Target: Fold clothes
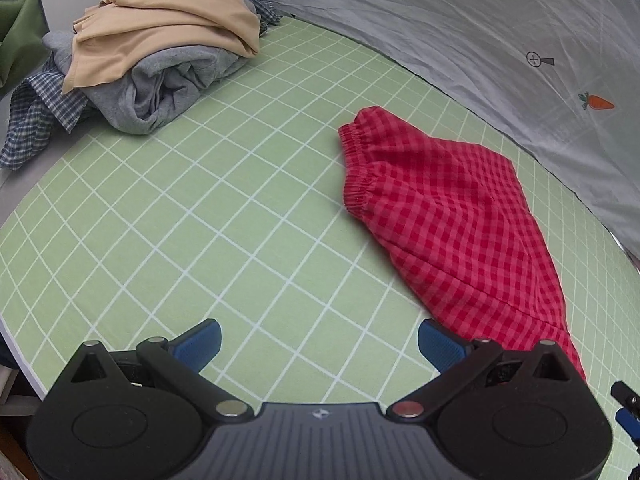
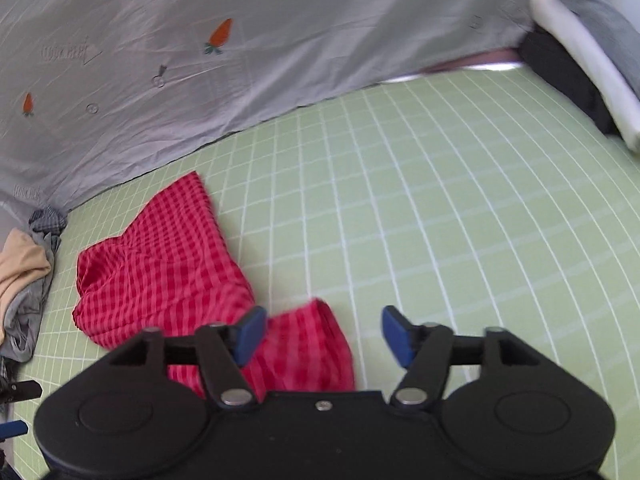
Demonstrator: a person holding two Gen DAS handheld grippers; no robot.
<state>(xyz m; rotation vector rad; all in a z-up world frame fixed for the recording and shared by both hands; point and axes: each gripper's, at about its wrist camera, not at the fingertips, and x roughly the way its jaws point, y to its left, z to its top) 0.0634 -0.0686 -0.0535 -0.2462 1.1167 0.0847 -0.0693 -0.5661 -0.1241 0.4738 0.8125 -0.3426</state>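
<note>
Red checked shorts (image 1: 448,216) lie loosely on the green grid mat (image 1: 224,208), elastic waistband toward the left. In the right wrist view the shorts (image 2: 168,268) lie left of centre on the mat (image 2: 440,220), one leg end reaching under my right gripper. My left gripper (image 1: 320,344) is open and empty, above the mat just left of the shorts' lower end. My right gripper (image 2: 323,336) is open and empty, its left finger (image 2: 250,334) over the near leg of the shorts.
A pile of clothes, tan (image 1: 168,28), grey (image 1: 160,88) and blue plaid (image 1: 36,120), sits at the mat's far left; it also shows in the right wrist view (image 2: 24,280). A grey carrot-print sheet (image 1: 480,40) borders the mat's far side. White and dark bedding (image 2: 580,64) lies far right.
</note>
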